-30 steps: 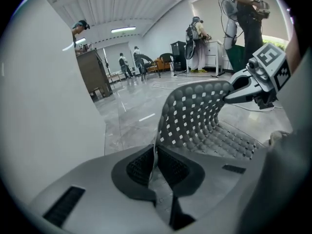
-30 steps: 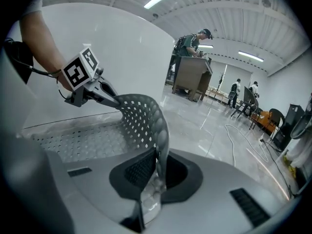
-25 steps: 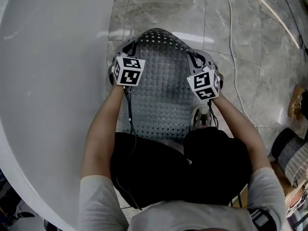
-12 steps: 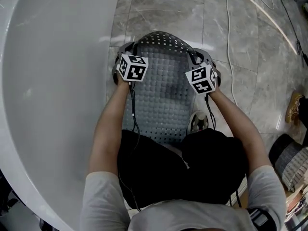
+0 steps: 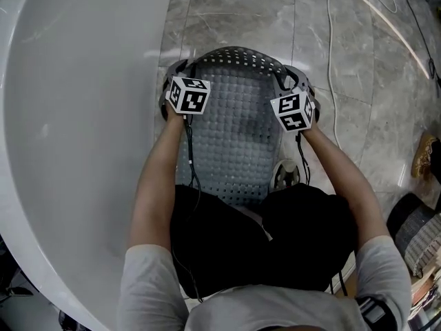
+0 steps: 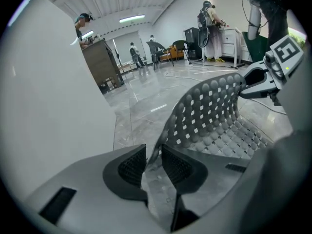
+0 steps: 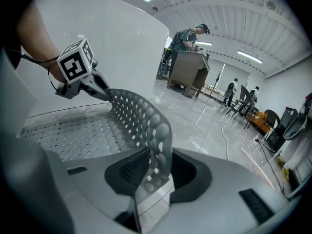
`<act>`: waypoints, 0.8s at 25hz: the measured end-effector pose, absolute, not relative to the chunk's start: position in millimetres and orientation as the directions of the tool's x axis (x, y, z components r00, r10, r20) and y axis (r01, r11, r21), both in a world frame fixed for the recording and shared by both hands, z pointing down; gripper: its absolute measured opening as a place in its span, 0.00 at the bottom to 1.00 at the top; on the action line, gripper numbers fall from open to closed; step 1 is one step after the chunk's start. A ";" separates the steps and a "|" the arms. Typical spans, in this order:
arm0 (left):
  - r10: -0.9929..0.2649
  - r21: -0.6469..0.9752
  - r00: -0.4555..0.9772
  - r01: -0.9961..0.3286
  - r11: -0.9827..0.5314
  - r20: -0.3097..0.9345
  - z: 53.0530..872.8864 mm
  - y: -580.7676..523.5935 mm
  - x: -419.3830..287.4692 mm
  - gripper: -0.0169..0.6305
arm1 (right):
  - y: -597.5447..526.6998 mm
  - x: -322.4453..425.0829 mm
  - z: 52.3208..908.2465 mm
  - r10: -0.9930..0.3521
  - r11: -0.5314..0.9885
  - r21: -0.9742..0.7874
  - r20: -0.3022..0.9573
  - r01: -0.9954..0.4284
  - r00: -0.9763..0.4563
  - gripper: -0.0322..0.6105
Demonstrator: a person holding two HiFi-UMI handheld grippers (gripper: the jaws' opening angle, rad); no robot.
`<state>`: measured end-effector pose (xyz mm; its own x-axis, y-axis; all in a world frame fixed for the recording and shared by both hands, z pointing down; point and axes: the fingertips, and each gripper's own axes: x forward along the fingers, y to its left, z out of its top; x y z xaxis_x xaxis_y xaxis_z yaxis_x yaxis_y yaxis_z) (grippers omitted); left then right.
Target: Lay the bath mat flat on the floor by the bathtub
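On the grey marble floor (image 5: 234,12), close alongside the curved white wall of the bathtub (image 5: 83,116), the bath mat (image 5: 238,136) lies lengthwise. It is a translucent grey sheet covered in bumps and small square holes. Its near part rests flat on the floor and disappears behind the knees of the person (image 5: 262,247), who crouches over it in black trousers and a grey shirt. Its far end curls upward, lifted off the floor at both far corners.

The left gripper (image 6: 153,152) is at the far corner next to the bathtub. The right gripper (image 7: 161,167) is at the far corner on the open-floor side.

In the left gripper view the fingers (image 6: 129,169) are opening. The mat's thin edge stands in the gap between them, and a sliver of space shows between it and the left-hand finger. In the right gripper view the fingers (image 7: 131,172) are opening too and stand wide apart. The mat's curled, perforated edge rises between them, close by the left-hand finger and clear of the other.

A white cable (image 5: 331,61) trails over the floor off the mat's right side, apart from it. Near the right border of the head view lie a striped fabric thing (image 5: 420,226) and a brown shoe-like thing (image 5: 427,154), too cut off to identify. Far off in both gripper views, several people stand about a hall.
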<state>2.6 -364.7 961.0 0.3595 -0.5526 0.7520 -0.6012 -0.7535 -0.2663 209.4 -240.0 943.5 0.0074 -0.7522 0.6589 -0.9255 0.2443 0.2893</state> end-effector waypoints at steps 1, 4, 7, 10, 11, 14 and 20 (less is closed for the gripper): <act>-0.554 -0.262 0.361 -0.607 -0.750 0.750 960.4 -365.4 3.0 0.15 | -240.5 212.4 944.1 -0.749 0.242 0.288 0.662 -0.927 0.010 0.23; -0.553 -0.240 0.370 -0.626 -0.742 0.747 958.2 -368.8 6.3 0.20 | -242.3 221.0 944.3 -0.744 0.233 0.285 0.668 -0.930 0.019 0.24; -0.558 -0.248 0.375 -0.619 -0.745 0.741 959.5 -369.8 8.6 0.27 | -243.1 223.2 944.7 -0.744 0.227 0.292 0.667 -0.929 0.028 0.24; -0.563 -0.258 0.369 -0.617 -0.743 0.740 962.3 -369.8 5.2 0.31 | -243.1 220.1 947.1 -0.744 0.231 0.289 0.668 -0.929 0.022 0.24; -0.561 -0.254 0.366 -0.621 -0.742 0.743 963.1 -370.0 3.4 0.31 | -243.5 219.3 947.5 -0.745 0.231 0.287 0.667 -0.930 0.021 0.24; -0.541 -0.233 0.355 -0.628 -0.742 0.763 968.2 -368.5 -2.4 0.31 | -245.7 217.0 947.4 -0.750 0.227 0.287 0.661 -0.931 0.021 0.24; -0.496 -0.208 0.363 -0.601 -0.772 0.789 976.9 -358.6 -2.8 0.31 | -243.8 208.9 952.8 -0.744 0.247 0.286 0.668 -0.926 0.008 0.25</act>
